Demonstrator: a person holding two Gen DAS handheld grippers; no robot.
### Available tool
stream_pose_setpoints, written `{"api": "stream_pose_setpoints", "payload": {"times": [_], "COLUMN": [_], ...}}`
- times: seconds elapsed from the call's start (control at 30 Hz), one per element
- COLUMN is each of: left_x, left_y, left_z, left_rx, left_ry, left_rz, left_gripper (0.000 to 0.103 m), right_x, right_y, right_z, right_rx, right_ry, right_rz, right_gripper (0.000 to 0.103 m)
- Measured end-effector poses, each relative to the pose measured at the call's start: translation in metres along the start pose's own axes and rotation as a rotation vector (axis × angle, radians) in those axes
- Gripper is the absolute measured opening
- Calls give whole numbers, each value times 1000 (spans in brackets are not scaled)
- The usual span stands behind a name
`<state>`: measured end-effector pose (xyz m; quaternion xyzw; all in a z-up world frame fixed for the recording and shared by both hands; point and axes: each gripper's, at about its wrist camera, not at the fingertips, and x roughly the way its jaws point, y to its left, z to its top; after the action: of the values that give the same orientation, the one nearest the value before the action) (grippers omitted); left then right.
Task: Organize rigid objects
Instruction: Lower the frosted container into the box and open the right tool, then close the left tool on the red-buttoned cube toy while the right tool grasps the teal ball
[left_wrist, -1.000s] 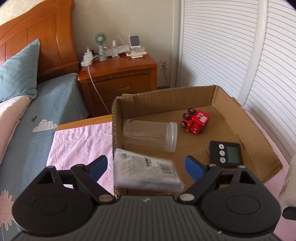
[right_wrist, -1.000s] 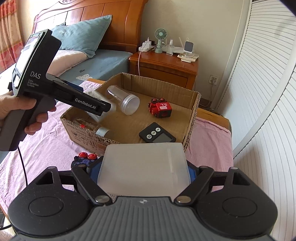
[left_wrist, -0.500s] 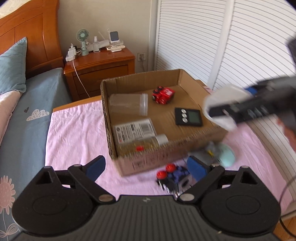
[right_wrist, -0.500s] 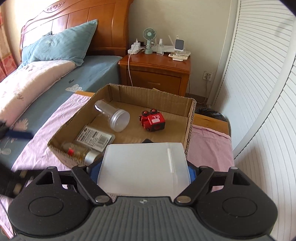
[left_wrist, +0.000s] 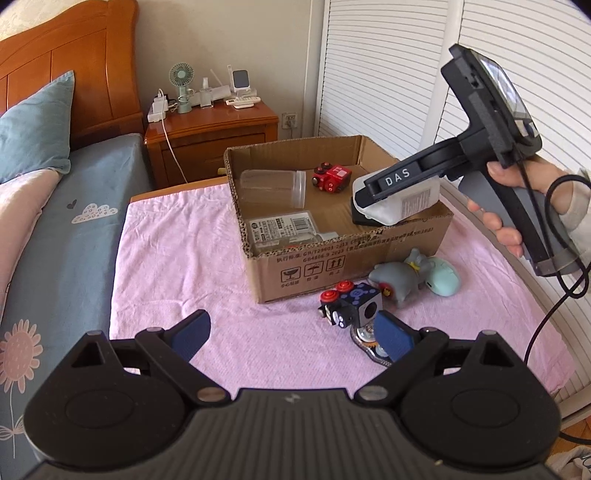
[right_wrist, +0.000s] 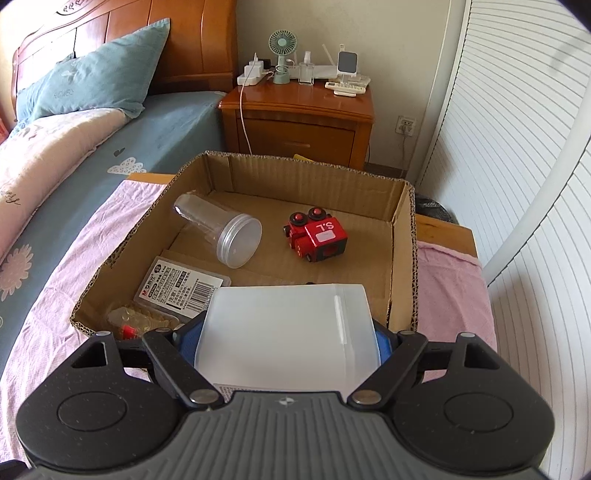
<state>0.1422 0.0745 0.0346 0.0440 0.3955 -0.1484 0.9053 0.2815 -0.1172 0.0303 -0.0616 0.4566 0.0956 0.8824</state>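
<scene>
A cardboard box (left_wrist: 332, 254) (right_wrist: 402, 266) sits on a pink cloth. It holds a clear jar (left_wrist: 275, 186) (right_wrist: 221, 230), a red toy truck (left_wrist: 330, 177) (right_wrist: 317, 238), a labelled flat case (left_wrist: 284, 229) (right_wrist: 177, 288) and a small bottle (right_wrist: 136, 321). My right gripper (right_wrist: 286, 336) is shut on a white plastic container (right_wrist: 288, 339) (left_wrist: 399, 203) and holds it over the box's near right part. My left gripper (left_wrist: 291, 338) is open and empty above the cloth, in front of the box. A blue toy cube with red wheels (left_wrist: 351, 304) lies just ahead of its right finger.
A grey plush toy (left_wrist: 399, 277) and a mint green object (left_wrist: 443, 275) lie on the cloth beside the box. A small flat shiny item (left_wrist: 365, 338) lies under the cube. A wooden nightstand (left_wrist: 210, 140) (right_wrist: 299, 122) stands behind, the bed (left_wrist: 55, 206) at the left, louvred doors at the right.
My left gripper let the labelled case drop into the box and pulled back, open. My right gripper carried the white container forward over the box.
</scene>
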Motion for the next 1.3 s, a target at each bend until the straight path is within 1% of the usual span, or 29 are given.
{"api": "stream_pose_setpoints", "payload": {"times": [0.1,0.2,0.37,0.5,0.6,0.8,0.93,1.07,1.17,1.3], "left_x": [0,0,2,5,6,10,12,17,19,26], "left_y": [3,3,2,0,0,-3,-5,-7,-9,-12], "left_z": [-4,-6,-8,-9,-10,-14,-19,-25,-30,-35], "left_rx": [-11,-12,-14,-24,-29,-43,-55,-92,-115,-139], "left_ry": [5,8,15,22,22,26,32,47,61,88], "left_rz": [-5,-11,-15,-4,5,50,70,73,63,56], "left_gripper": [95,95,95,95,95,95,96,96,96,96], "right_x": [1,-4,-19,-31,-39,-49,-49,-40,-28,-13], "right_y": [1,0,4,6,2,-11,-20,-25,-28,-33], "right_z": [0,1,-2,-10,-19,-45,-73,-103,-124,-142], "right_rx": [9,13,-8,-31,-24,30,72,95,98,118], "right_ry": [5,-14,-43,-58,-75,-94,-91,-52,-11,38], "right_rz": [4,14,10,0,-13,-46,-51,-78,-124,-113], "right_gripper": [87,103,103,103,103,103,103,103,103,103]}}
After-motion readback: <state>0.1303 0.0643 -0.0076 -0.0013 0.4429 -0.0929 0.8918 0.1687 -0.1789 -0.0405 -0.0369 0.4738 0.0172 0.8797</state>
